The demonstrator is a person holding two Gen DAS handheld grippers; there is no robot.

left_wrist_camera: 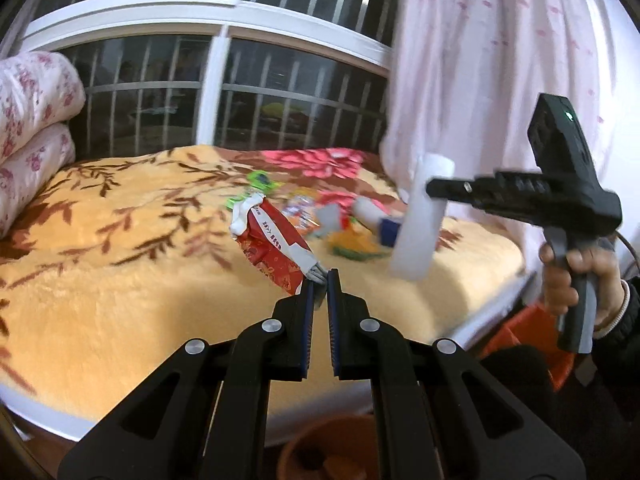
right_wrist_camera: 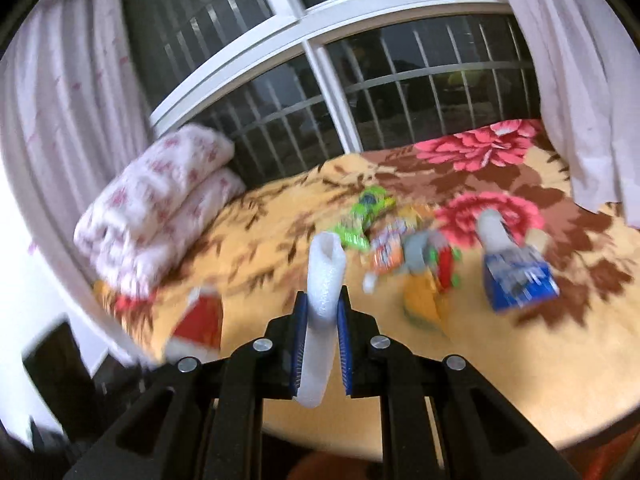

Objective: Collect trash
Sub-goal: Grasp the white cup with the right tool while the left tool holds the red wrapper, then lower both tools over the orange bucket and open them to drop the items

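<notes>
My left gripper (left_wrist_camera: 319, 274) is shut on the corner of a red and white snack wrapper (left_wrist_camera: 272, 244) and holds it above the bed. My right gripper (right_wrist_camera: 322, 304) is shut on a white foam tube (right_wrist_camera: 322, 312) that stands upright between its pads; the tube also shows in the left wrist view (left_wrist_camera: 420, 220), held by the right gripper (left_wrist_camera: 434, 190) above the bed's right side. More trash lies on the blanket: a green wrapper (right_wrist_camera: 366, 216), an orange wrapper (right_wrist_camera: 386, 254), a yellow wrapper (right_wrist_camera: 420, 300) and a blue and white packet (right_wrist_camera: 516, 280).
The bed carries an orange floral blanket (left_wrist_camera: 100, 248). Folded pink-flowered quilts (right_wrist_camera: 160, 200) lie at its head by the barred window (left_wrist_camera: 280, 88). A pink curtain (left_wrist_camera: 500, 60) hangs at the right. An orange bin (left_wrist_camera: 528, 344) and a brown pot (left_wrist_camera: 332, 452) sit below the bed's edge.
</notes>
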